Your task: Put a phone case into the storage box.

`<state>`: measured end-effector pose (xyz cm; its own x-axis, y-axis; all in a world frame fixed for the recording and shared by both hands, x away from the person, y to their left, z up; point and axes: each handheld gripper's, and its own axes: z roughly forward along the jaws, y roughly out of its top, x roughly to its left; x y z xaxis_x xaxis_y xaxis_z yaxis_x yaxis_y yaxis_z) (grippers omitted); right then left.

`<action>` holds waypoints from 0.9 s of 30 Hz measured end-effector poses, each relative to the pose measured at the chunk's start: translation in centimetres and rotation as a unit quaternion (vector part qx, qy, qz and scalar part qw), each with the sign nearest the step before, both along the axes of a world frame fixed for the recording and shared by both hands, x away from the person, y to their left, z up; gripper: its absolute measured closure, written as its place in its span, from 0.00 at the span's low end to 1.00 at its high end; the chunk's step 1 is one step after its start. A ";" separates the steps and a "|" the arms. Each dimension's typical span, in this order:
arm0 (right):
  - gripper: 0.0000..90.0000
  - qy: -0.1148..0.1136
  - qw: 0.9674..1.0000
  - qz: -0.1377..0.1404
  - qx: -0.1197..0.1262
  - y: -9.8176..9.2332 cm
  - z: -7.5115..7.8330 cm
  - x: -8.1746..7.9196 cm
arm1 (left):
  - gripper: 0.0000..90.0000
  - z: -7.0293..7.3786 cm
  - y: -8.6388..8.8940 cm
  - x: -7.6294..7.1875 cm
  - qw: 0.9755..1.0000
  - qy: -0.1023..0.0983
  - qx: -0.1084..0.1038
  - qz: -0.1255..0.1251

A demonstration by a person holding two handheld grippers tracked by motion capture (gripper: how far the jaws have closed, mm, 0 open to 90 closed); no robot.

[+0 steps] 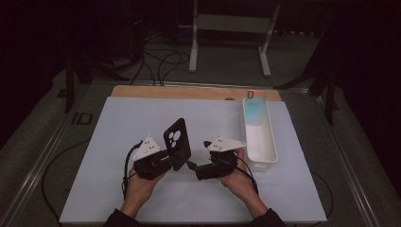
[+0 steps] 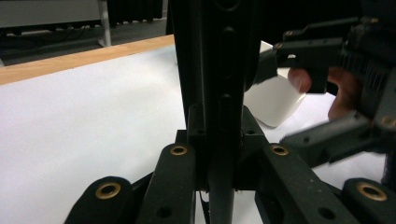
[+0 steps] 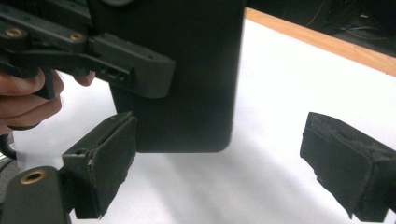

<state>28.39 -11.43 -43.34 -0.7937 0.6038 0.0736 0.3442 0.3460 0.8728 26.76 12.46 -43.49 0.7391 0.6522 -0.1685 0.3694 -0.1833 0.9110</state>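
High view: the left gripper [image 1: 166, 160] holds a black phone case [image 1: 178, 143] upright above the white desk [image 1: 118, 137], its camera cut-outs at the top.
Left gripper state: jaws closed down on the case's edge; in the left gripper view the case [image 2: 219, 70] stands edge-on between them, clamped.
Right gripper state: the right gripper [image 3: 219, 172] is wide open and holds nothing; its pads [image 3: 109, 158] stand clear of the case.
Key relation: from the right gripper, the case [image 3: 187, 84] lies straight ahead and slightly left, just beyond the jaws, its lower rounded edge free between them.
Long axis: vertical, leaning a little to the right in the high view.
Nearer hand: the right gripper [image 1: 193, 166] is just beside the case, not touching.
In the way: the left gripper's jaw [image 3: 130, 60] crosses the case's left side, so a grip looks safest on the free lower right part.
Around: a white tray [image 1: 272, 151] well to the right, with something bluish at its far end.
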 end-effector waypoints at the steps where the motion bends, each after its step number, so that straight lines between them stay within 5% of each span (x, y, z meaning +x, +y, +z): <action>1: 0.12 -0.001 1.000 -0.001 0.002 -0.2 0.1 0.0 | 0.90 -0.1 0.0 0.0 1.000 -0.001 0.001 0.001; 17: 0.11 -0.019 0.999 -0.005 0.025 -1.5 2.4 0.4 | 0.95 -0.5 0.4 -0.4 1.000 -0.012 0.009 0.007; 27: 0.11 -0.006 0.998 -0.004 0.061 -0.7 2.8 0.7 | 0.95 -0.6 0.2 -0.6 1.000 -0.021 0.007 0.021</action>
<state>29.11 -12.17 -40.49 -0.7898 0.5979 0.1369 0.3355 0.2342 0.9125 26.14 12.66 -44.04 0.7175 0.6847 -0.1281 0.3384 -0.1818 0.9233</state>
